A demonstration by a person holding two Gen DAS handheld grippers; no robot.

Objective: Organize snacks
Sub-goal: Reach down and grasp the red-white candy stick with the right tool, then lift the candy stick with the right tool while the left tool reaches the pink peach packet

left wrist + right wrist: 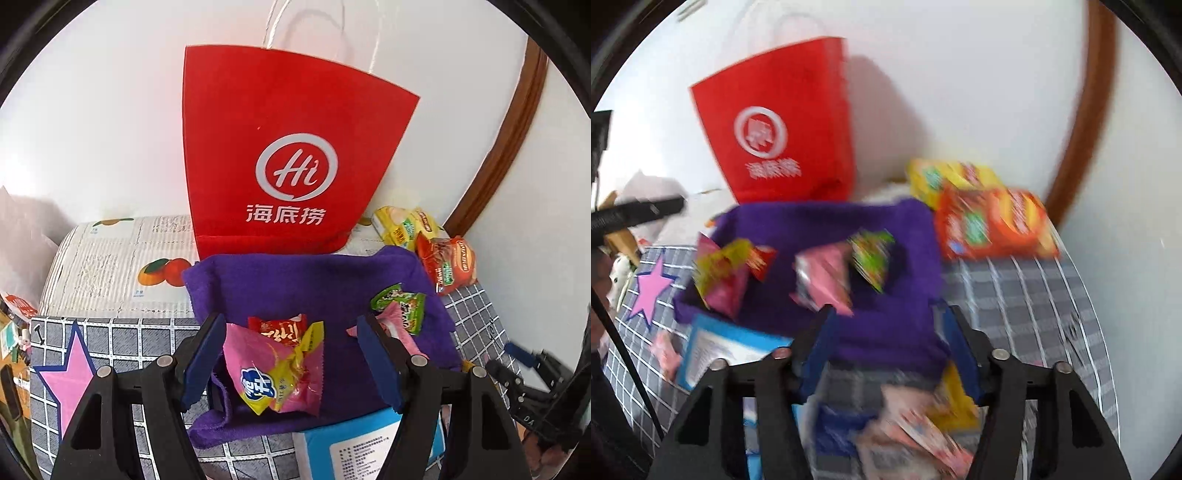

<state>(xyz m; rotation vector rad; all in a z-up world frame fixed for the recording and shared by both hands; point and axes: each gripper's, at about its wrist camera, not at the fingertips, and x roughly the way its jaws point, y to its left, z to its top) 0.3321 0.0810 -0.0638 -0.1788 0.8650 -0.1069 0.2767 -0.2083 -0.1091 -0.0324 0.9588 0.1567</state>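
Note:
A purple cloth lies on the checked table. On it are a pink-and-yellow snack packet, a small red packet, a green packet and a pink packet. My left gripper is open, its jaws either side of the pink-and-yellow packet, just above it. My right gripper is open over the cloth's near edge; this view is blurred. Below it lie several packets. The cloth's snacks show in the right wrist view too, such as the green packet.
A red paper bag stands against the wall behind the cloth. Yellow and orange-red snack bags lie at the back right. A blue-and-white box lies at the cloth's near edge. A pink star marks the tablecloth at left.

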